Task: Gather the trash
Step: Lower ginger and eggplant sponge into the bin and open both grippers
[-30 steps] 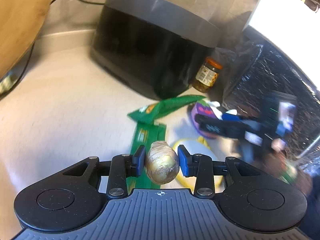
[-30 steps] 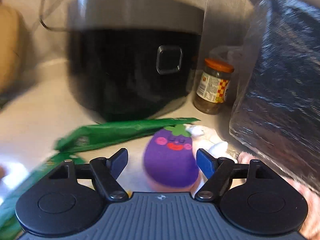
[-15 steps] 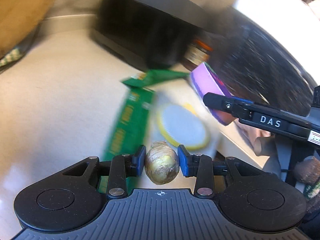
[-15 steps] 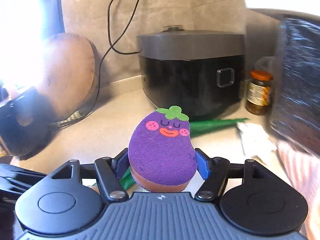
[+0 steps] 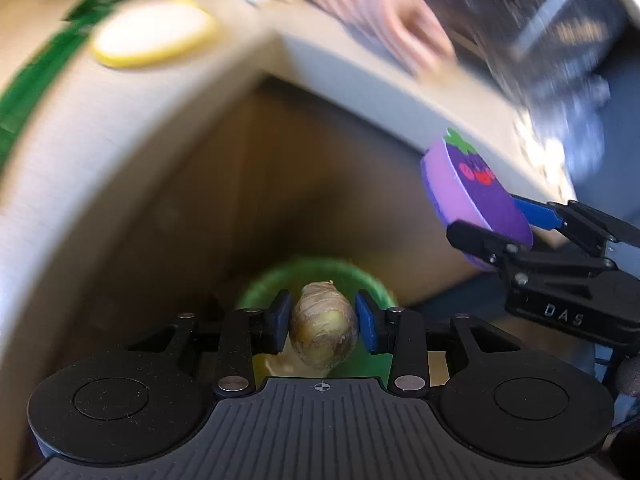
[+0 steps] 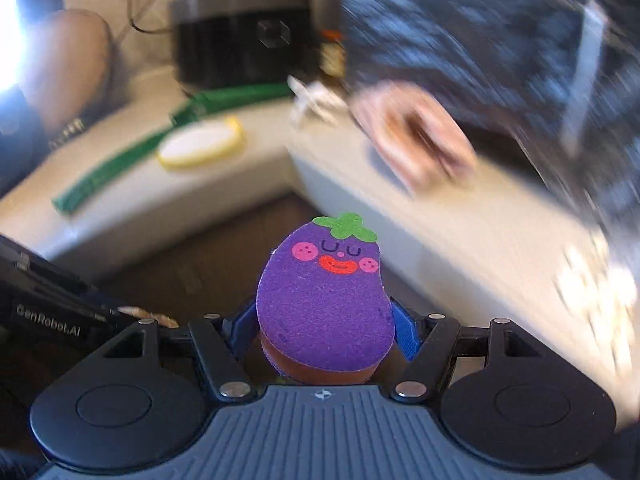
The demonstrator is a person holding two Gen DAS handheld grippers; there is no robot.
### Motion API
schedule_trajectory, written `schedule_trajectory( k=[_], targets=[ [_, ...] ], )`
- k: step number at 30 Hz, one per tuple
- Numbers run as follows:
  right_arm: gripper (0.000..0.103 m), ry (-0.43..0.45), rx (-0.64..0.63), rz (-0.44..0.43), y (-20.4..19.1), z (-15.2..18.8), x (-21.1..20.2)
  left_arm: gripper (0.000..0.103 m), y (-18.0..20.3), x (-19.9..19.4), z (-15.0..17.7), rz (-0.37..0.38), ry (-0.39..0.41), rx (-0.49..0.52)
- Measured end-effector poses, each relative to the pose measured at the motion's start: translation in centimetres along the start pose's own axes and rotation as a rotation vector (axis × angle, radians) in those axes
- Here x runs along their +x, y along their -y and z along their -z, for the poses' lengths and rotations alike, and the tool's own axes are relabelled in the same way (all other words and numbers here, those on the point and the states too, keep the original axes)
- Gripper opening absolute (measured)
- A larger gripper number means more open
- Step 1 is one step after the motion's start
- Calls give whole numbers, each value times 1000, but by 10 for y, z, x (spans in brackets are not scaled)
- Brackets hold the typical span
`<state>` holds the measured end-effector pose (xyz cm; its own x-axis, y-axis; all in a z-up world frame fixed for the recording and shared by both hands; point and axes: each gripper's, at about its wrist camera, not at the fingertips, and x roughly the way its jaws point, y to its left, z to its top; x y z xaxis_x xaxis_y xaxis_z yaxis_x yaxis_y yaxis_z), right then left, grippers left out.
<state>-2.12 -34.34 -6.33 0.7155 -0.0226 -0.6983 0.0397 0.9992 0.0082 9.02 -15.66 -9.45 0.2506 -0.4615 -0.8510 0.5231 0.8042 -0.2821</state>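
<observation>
My left gripper (image 5: 322,326) is shut on a brownish, ridged knob of ginger (image 5: 323,330), held above a green bin (image 5: 372,286) that stands on the floor below the counter corner. My right gripper (image 6: 324,330) is shut on a purple eggplant-shaped sponge (image 6: 326,300) with a smiling face and a green stem. In the left wrist view that sponge (image 5: 476,196) and the right gripper (image 5: 500,224) hang to the right, off the counter edge. The left gripper's body (image 6: 48,312) shows at the left edge of the right wrist view.
On the beige L-shaped counter (image 6: 360,184) lie green wrappers (image 6: 116,168), a yellow-rimmed white disc (image 6: 202,142), crumpled white paper (image 6: 316,100) and a pink striped cloth (image 6: 416,136). A black cooker (image 6: 244,36), a jar (image 6: 332,54) and a black bag (image 6: 500,40) stand behind.
Both grippers swung away from the counter and out over its inner corner. The right gripper closed on the eggplant sponge and lifted it. The green bin came into view under the ginger.
</observation>
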Motion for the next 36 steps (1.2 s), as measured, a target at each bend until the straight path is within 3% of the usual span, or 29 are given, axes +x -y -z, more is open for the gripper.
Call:
schedule_trajectory(
  k=[5, 11, 13, 16, 19, 22, 24, 28, 32, 36],
  targets=[
    [69, -95, 67, 26, 40, 55, 0, 40, 45, 25, 24, -14, -73, 48],
    [69, -158, 126, 15, 69, 92, 5, 40, 76, 61, 48, -3, -142, 46],
    [69, -181, 134, 5, 76, 104, 9, 40, 71, 87, 55, 39, -180, -23],
    [69, -233, 123, 10, 81, 124, 17, 40, 41, 151, 72, 95, -286, -236],
    [69, -277, 127, 22, 83, 144, 21, 40, 12, 214, 99, 23, -397, -323],
    [69, -325, 124, 37, 80, 163, 22, 40, 0, 261, 114, -38, -436, -286],
    [69, -351, 106, 31, 73, 176, 20, 40, -8, 287, 117, -48, -444, -286],
    [69, -386, 61, 27, 66, 195, 16, 39, -34, 310, 115, -24, -377, -463],
    [69, -419, 70, 18, 68, 200, 19, 42, -45, 305, 113, -32, -306, -550],
    [69, -429, 60, -7, 65, 197, 27, 42, -46, 278, 116, 23, -241, -562]
  ],
)
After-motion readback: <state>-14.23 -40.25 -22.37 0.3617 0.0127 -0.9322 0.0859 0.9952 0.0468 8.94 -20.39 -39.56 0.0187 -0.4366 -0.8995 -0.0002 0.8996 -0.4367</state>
